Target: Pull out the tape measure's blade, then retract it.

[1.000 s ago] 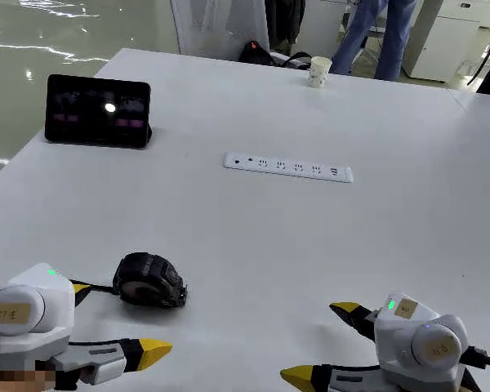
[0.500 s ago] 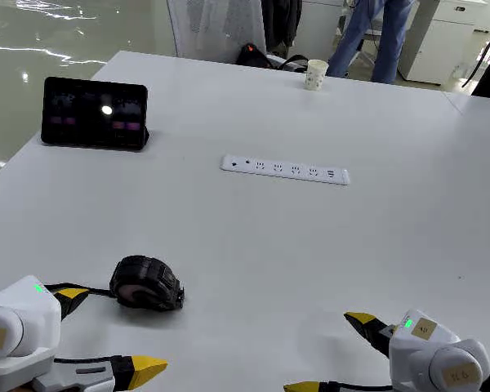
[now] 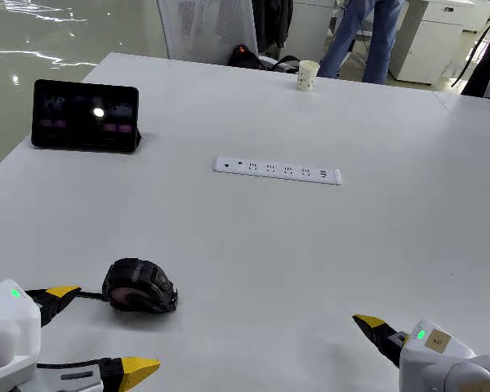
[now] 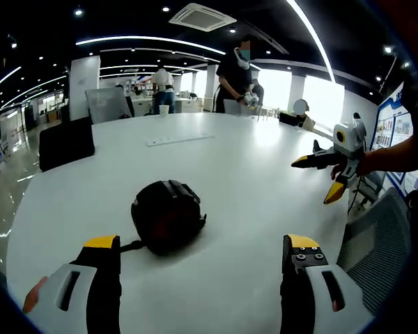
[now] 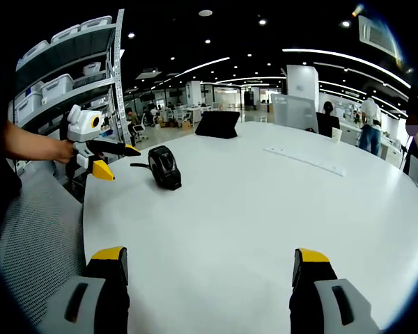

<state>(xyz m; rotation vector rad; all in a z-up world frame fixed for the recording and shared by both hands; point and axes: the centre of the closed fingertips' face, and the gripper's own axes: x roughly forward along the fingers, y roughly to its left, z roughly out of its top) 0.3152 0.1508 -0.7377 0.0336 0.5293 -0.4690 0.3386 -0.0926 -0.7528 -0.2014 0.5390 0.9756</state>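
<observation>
Head view has the tape measure (image 3: 139, 286) sitting on the white table (image 3: 310, 245) near the front-left corner, with the blade fully wound in as far as I can tell. Just beside it is the left hand-held gripper (image 3: 102, 331), jaws spread wide and holding nothing, one yellow tip close to the thin black strap (image 3: 90, 294) coming off the case. Well off to the right is the right hand-held gripper (image 5: 209, 255), also wide open and empty, going by the right gripper view. My guess on handling: the case looks like chunky black rubber, so it's rigid, fairly grippy and probably a bit hefty for its size. I'd clamp it across the two flat sides with the left one so it can't roll. The blade should be thin springy steel that wants to snap back, so pinch the little end hook with the right one and let it return slowly. I can't make out the hook from here, it's too small.
</observation>
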